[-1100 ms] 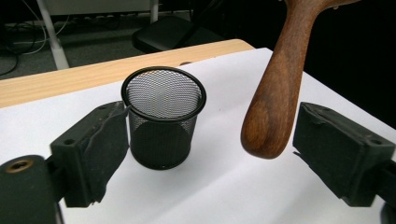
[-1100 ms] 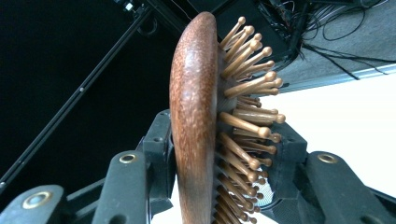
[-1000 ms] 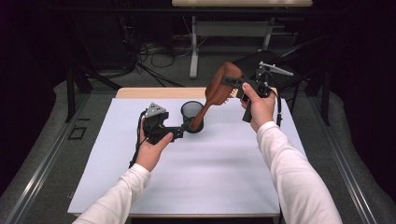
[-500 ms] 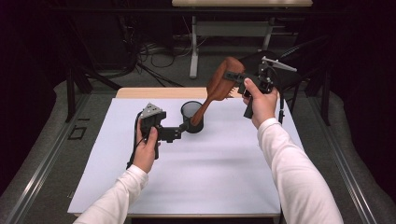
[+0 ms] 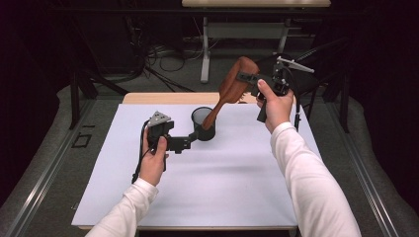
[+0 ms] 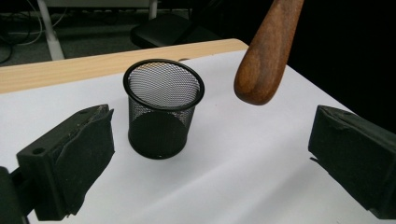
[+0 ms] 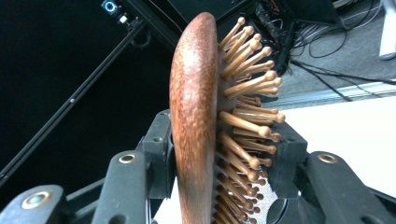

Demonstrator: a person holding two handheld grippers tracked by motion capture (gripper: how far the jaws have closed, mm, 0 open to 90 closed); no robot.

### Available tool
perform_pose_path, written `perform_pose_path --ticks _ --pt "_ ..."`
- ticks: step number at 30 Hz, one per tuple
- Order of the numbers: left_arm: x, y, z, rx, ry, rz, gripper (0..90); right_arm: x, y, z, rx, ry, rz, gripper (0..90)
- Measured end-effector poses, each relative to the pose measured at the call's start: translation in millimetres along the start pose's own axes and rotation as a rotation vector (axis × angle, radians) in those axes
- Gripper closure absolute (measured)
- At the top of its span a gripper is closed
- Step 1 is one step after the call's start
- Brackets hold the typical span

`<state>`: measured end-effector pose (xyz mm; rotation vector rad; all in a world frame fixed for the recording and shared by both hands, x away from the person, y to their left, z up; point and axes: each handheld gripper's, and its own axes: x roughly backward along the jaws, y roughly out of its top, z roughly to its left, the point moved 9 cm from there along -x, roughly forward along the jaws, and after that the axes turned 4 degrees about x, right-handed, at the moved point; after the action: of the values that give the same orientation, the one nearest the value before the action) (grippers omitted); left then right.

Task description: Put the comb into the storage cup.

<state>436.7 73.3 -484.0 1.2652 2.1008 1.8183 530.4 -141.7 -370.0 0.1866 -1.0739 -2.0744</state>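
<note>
A wooden hairbrush (image 5: 236,81) hangs tilted in the air with its handle end down. My right gripper (image 5: 245,77) is shut on its head. In the right gripper view the jaws clamp the brush's wooden back (image 7: 196,116) and bristle side (image 7: 247,121). A black mesh cup (image 5: 203,123) stands upright on the white mat. In the left gripper view the handle tip (image 6: 261,70) hovers to the right of the cup (image 6: 163,112), above its rim and outside it. My left gripper (image 5: 191,141) is open just short of the cup, its jaws (image 6: 210,140) wide apart with nothing between them.
The white mat (image 5: 207,182) covers a wooden table whose bare far edge (image 5: 163,98) shows behind the cup. Cables and a table leg (image 5: 204,54) lie on the floor beyond. Dark frame bars stand at both sides.
The right hand has raised the brush slightly, so the handle end sits a little higher by the cup. The left gripper has stayed where it was.
</note>
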Motion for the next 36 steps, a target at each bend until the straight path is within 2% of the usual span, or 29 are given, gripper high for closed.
perform_pose_path --ticks 5,15,24,28,36 --pt "1.5 -0.5 -1.1 0.018 -0.014 -0.009 0.3 -1.6 2.2 2.9 0.007 0.0 -0.006 51.1" --pt "5.4 -2.9 7.3 0.041 -0.004 -0.001 0.3 -5.3 6.3 -0.6 0.006 -0.029 -0.033 51.0" --pt "12.4 -3.2 12.6 0.038 0.001 -0.007 0.4 -11.9 5.1 -1.5 0.01 -0.035 -0.037 51.0" --pt "15.2 -6.9 17.5 0.031 0.014 -0.003 0.4 -14.1 5.6 -1.0 0.016 -0.044 -0.048 51.0" --pt "20.8 -12.4 29.9 0.047 0.034 0.001 0.4 -18.4 7.0 -2.2 0.037 -0.073 -0.073 50.9"
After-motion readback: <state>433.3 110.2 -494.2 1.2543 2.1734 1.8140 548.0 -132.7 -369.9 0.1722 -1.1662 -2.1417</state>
